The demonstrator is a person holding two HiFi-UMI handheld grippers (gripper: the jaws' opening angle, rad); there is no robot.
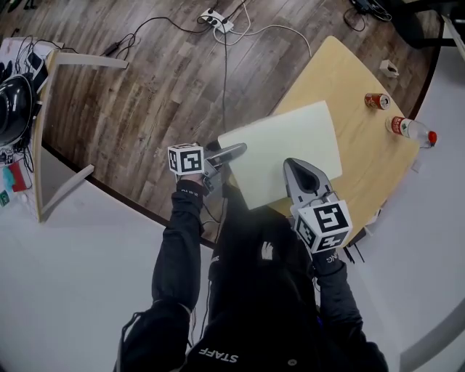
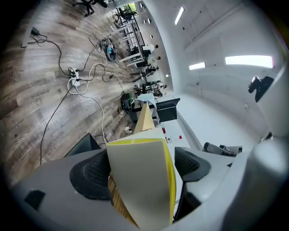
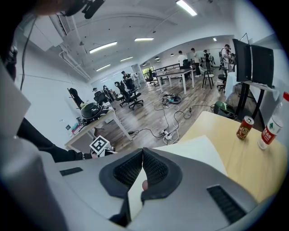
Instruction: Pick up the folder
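Note:
A pale cream folder lies on the light wooden table, its near left part sticking out over the table's edge. My right gripper is shut on the folder's near edge; in the right gripper view the thin folder runs in between the closed pads of that gripper. My left gripper is at the folder's left corner. In the left gripper view the folder, showing a yellow inner edge, stands between the wide-open jaws of that gripper, and the right pad is just clear of it.
A red can and a plastic bottle with a red cap stand at the table's far right, a small box beyond them. A power strip with cables lies on the wooden floor. Another desk is at left.

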